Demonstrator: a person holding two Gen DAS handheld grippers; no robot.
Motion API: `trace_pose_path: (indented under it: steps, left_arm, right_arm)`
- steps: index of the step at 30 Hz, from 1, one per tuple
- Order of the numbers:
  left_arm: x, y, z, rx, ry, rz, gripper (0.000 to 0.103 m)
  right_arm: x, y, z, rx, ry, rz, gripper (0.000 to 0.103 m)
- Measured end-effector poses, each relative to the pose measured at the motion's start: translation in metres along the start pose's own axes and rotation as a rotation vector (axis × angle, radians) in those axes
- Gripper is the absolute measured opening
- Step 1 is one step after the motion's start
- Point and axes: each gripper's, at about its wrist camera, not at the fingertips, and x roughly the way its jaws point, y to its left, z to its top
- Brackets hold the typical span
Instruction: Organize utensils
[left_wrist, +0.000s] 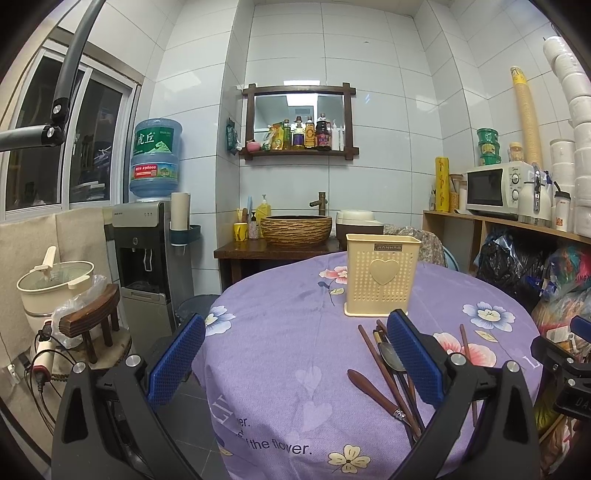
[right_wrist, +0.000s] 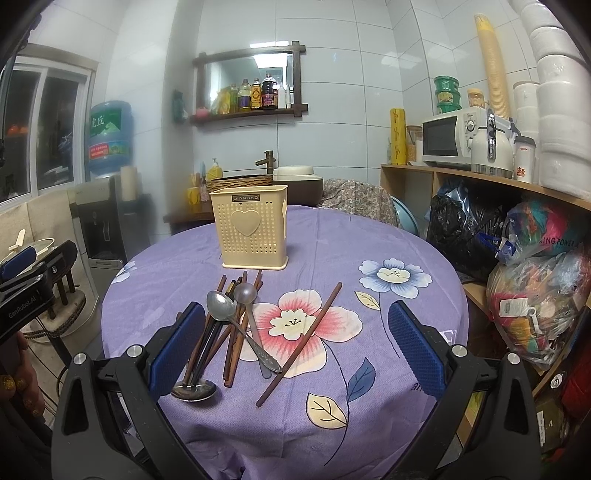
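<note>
Both the left gripper (left_wrist: 295, 362) and right gripper (right_wrist: 295, 347) hover with jaws spread wide, holding nothing. Spoons (right_wrist: 221, 305) and chopsticks (right_wrist: 300, 342) lie loose on the purple tablecloth (right_wrist: 388, 354), just in front of the upright cream utensil holder (right_wrist: 249, 230).

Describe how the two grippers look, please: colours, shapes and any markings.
Both the left gripper and the right gripper have black angular frames with silver bolts, and jaws faced with blue dimpled pads. The left one's side carries white lettering reading GenRobot.AI.

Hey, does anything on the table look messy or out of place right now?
Yes. The chopsticks and spoons lie crisscrossed in a loose heap on the tablecloth, one chopstick strayed apart, while the utensil holder stands upright behind them.
</note>
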Motion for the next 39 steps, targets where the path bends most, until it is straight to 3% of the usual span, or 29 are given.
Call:
trace_pose_path:
  steps: [39]
  left_arm:
    - [0.0045, 0.0003, -0.0055, 0.002, 0.010, 0.003, 0.098]
  right_arm:
    - [0.0017, -0.0001, -0.0032, 0.001, 0.005, 0.002, 0.098]
